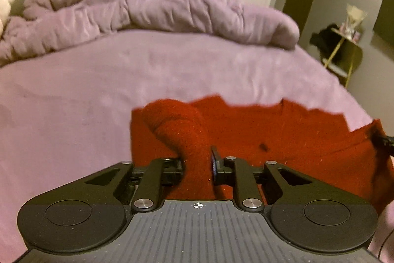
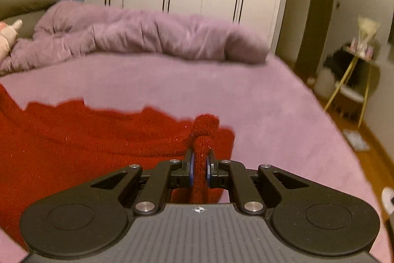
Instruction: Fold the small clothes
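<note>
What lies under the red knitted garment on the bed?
The red knitted garment lies spread on the purple bedsheet, which shows all around it. Whatever sits directly beneath the knit is covered. Both grippers pinch raised folds of it.

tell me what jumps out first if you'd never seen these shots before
The red knit garment stands out, spread on the lilac bed sheet just ahead of both tools. The left tool and the right tool each pinch a bunched red fold. Behind lies a rumpled lilac duvet.
</note>
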`<state>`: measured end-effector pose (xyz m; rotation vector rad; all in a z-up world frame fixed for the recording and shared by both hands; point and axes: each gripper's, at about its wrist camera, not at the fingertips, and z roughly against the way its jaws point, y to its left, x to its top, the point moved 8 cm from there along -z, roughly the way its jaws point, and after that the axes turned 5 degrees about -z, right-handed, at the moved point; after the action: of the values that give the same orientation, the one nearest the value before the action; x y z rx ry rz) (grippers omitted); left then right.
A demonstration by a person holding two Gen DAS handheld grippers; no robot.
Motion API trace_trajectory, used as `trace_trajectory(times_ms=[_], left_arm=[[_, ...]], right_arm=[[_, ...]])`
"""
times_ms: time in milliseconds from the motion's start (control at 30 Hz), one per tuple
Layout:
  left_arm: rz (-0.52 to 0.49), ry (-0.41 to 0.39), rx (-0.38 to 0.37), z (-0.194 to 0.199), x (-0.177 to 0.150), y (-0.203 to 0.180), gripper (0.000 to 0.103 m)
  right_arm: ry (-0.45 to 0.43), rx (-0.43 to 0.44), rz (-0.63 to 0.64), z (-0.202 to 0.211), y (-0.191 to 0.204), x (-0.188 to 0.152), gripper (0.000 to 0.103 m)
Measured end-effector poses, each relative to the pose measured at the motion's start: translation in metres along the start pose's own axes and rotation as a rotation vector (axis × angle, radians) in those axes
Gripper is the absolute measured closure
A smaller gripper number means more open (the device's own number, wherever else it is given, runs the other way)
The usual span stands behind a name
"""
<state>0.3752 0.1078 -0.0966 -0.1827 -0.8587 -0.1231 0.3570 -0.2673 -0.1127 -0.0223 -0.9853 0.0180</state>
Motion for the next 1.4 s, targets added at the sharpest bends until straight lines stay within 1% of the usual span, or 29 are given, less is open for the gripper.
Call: trace_trajectory(times_ms=[67,100,133,167,200,233,300,367,433,500,567,700,767,833,933,1067,1200,1267,1300,1367,1400], left_arm=[[-0.005,0.014,0.004,-0.008,-0.007,0.001,0.065],[-0.009,0.025,0.006,-0.013,-0.009,0.002,0.061],[-0.009,0.03,0.013,-0.016,-0.011,0.003,0.062],[-0.011,0.039,0.017,-0.017,-0.013,0.005,0.064],[-0.01,0.045,0.022,-0.019,-0.014,0.007,0.078],[-0.009,0.049,0.033,-0.019,-0.014,0.008,0.087],[-0.01,0.023,0.044,-0.009,-0.008,0.01,0.087],[-0.013,-0.037,0.065,0.004,0.009,0.012,0.087],[0.007,-0.091,0.085,0.012,0.029,0.015,0.087],[0.017,-0.132,0.114,0.013,0.047,0.018,0.087],[0.027,-0.156,0.156,0.006,0.062,0.021,0.087],[0.03,-0.182,0.209,-0.017,0.078,0.022,0.087],[0.005,-0.18,0.245,-0.033,0.078,0.021,0.087],[-0.018,-0.161,0.279,-0.05,0.073,0.021,0.087],[-0.022,-0.114,0.308,-0.076,0.061,0.023,0.087],[-0.034,-0.059,0.334,-0.098,0.043,0.024,0.086],[-0.04,-0.03,0.351,-0.105,0.033,0.026,0.081],[-0.03,-0.022,0.361,-0.107,0.032,0.03,0.071],[-0.025,-0.017,0.365,-0.108,0.032,0.031,0.069],[-0.015,-0.011,0.377,-0.107,0.031,0.033,0.061],[-0.012,-0.012,0.384,-0.106,0.032,0.034,0.058]], right_arm=[[0.043,0.001,0.012,-0.01,0.002,-0.01,0.092],[0.065,0.001,0.02,-0.016,0.003,-0.015,0.092],[0.084,0.01,0.028,-0.022,0.004,-0.02,0.092],[0.091,0.004,0.038,-0.024,0.005,-0.022,0.092],[0.092,-0.009,0.051,-0.024,0.007,-0.024,0.093],[0.087,-0.013,0.067,-0.025,0.009,-0.024,0.096],[0.044,-0.016,0.104,-0.017,0.014,-0.019,0.097],[-0.059,-0.062,0.156,-0.002,0.015,-0.004,0.098],[-0.141,-0.101,0.168,0.004,0.016,0.015,0.098],[-0.173,-0.143,0.172,-0.001,0.015,0.029,0.098],[-0.192,-0.184,0.161,-0.011,0.013,0.042,0.098],[-0.199,-0.234,0.132,-0.037,0.01,0.059,0.098],[-0.192,-0.256,0.122,-0.051,0.008,0.06,0.098],[-0.182,-0.273,0.131,-0.064,0.01,0.057,0.098],[-0.158,-0.296,0.137,-0.084,0.011,0.046,0.098],[-0.117,-0.308,0.124,-0.102,0.009,0.029,0.097],[-0.101,-0.304,0.13,-0.112,0.009,0.018,0.097],[-0.097,-0.298,0.129,-0.114,0.008,0.016,0.096],[-0.089,-0.29,0.124,-0.115,0.007,0.015,0.095],[-0.072,-0.283,0.108,-0.119,0.004,0.013,0.091],[-0.069,-0.281,0.102,-0.12,0.003,0.013,0.088]])
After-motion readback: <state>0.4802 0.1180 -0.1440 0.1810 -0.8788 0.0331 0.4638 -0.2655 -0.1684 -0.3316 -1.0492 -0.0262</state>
